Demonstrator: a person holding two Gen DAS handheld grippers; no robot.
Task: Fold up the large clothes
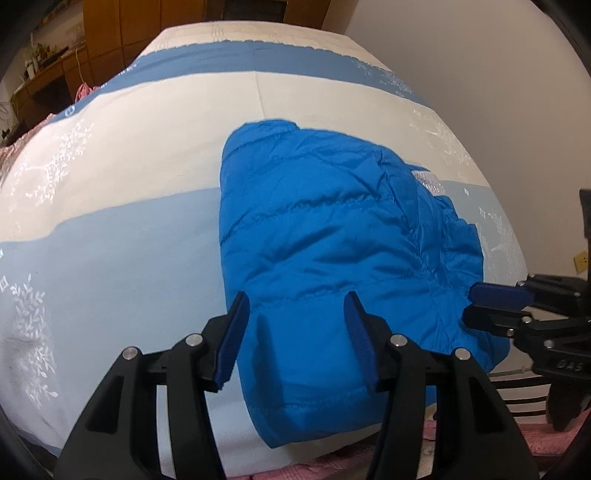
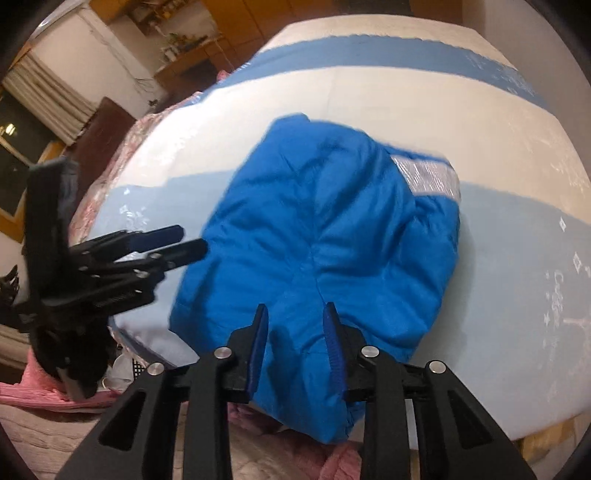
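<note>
A bright blue padded jacket (image 1: 332,221) lies folded into a thick bundle on the bed cover, with a silver reflective strip (image 2: 428,177) showing at its far right. Its near hem hangs slightly over the cover's front edge. My left gripper (image 1: 296,295) hovers open over the jacket's near-left part, nothing pinched between its pads. In the right wrist view the jacket (image 2: 325,221) fills the middle, and my right gripper (image 2: 295,306) stands over its near edge with the jaws a little apart and no fabric caught. Each gripper appears from the side in the other's view: the right gripper (image 1: 476,302), the left gripper (image 2: 192,240).
The bed cover (image 1: 129,147) has white and blue bands with leaf prints. Pink blanket (image 2: 37,395) lies along the near edge and to the left. Wooden cabinets (image 1: 110,29) stand at the far left, and a plain wall (image 1: 480,74) runs along the right side.
</note>
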